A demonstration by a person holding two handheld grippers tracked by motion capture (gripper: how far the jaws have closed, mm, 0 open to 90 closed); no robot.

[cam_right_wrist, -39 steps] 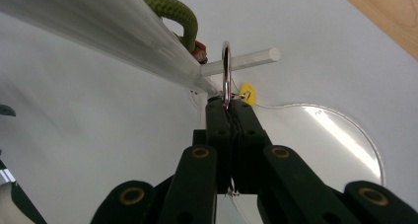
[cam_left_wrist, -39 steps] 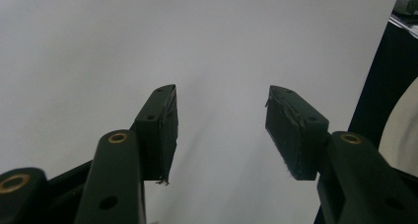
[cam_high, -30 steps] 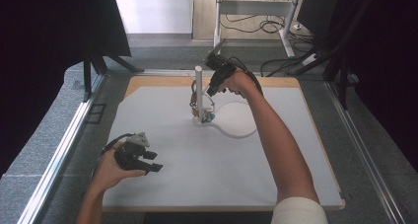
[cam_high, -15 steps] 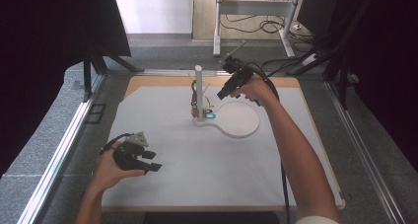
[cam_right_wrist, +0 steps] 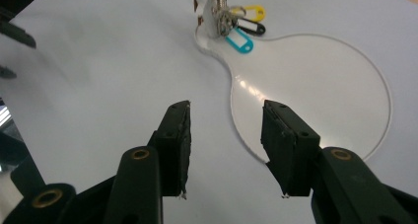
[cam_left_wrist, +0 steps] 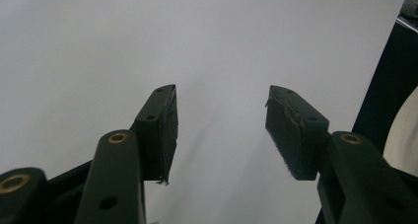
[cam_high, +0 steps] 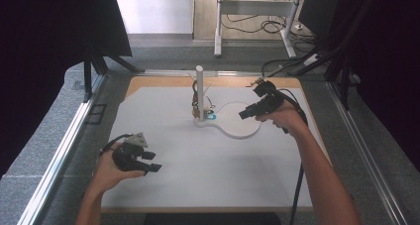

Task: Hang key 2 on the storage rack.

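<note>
A white post (cam_high: pixel 199 86) stands upright on a flat white base with a round disc (cam_high: pixel 240 121) in the middle of the table. Key tags (cam_high: pixel 210 116) hang at the post's foot: yellow (cam_right_wrist: pixel 251 11), black (cam_right_wrist: pixel 251 27) and teal (cam_right_wrist: pixel 240 40). My right gripper (cam_high: pixel 242 114) hovers over the disc's (cam_right_wrist: pixel 315 86) right edge, pointing left. Its jaws have just been opening, and nothing lies between them (cam_right_wrist: pixel 224 145). My left gripper (cam_high: pixel 151 162) rests at the front left of the white mat, open and empty (cam_left_wrist: pixel 219 130).
A white mat (cam_high: pixel 198 170) covers the wooden tabletop. Metal rails (cam_high: pixel 64 150) run along both sides. Black curtains hang at left and right, and a desk frame and cables (cam_high: pixel 277 27) stand on the floor beyond the far edge.
My right gripper has drawn away from the post, moving right and nearer to the person, and its jaws have spread apart. The left gripper has kept still.
</note>
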